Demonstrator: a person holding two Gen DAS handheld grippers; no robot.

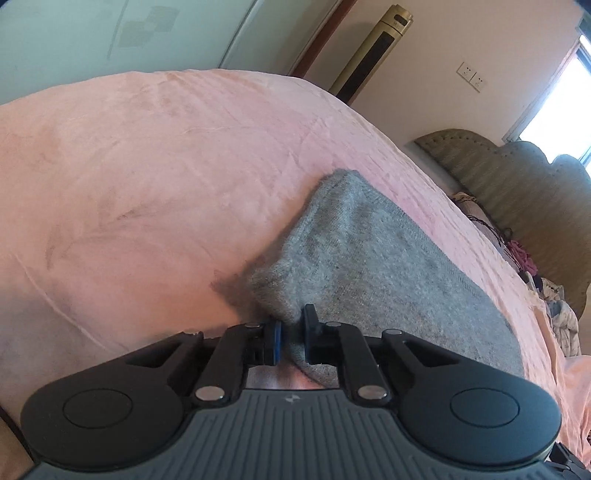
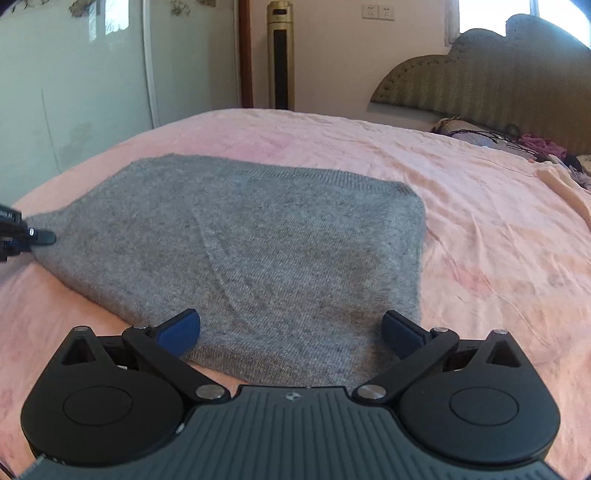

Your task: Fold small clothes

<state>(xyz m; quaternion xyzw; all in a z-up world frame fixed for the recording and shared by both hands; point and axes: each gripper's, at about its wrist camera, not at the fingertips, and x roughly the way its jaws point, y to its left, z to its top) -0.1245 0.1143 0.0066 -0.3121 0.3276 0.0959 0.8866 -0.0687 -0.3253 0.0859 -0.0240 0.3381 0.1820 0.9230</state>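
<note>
One clothes heap lies beside headboard.

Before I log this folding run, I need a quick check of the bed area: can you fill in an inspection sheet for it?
Surface: pink bedspread, wrinkled, covers the bed.
Job's things: one grey knit garment, lying mostly flat on the bedspread.
Clutter: heap of mixed clothes by the headboard.
Grippers: left gripper shut on a bunched corner of the garment; right gripper open, over the garment's near edge, holding nothing.
Cables: dark cord among the clutter.
Surroundings: tall gold tower unit, wall sockets, bright window.
</note>
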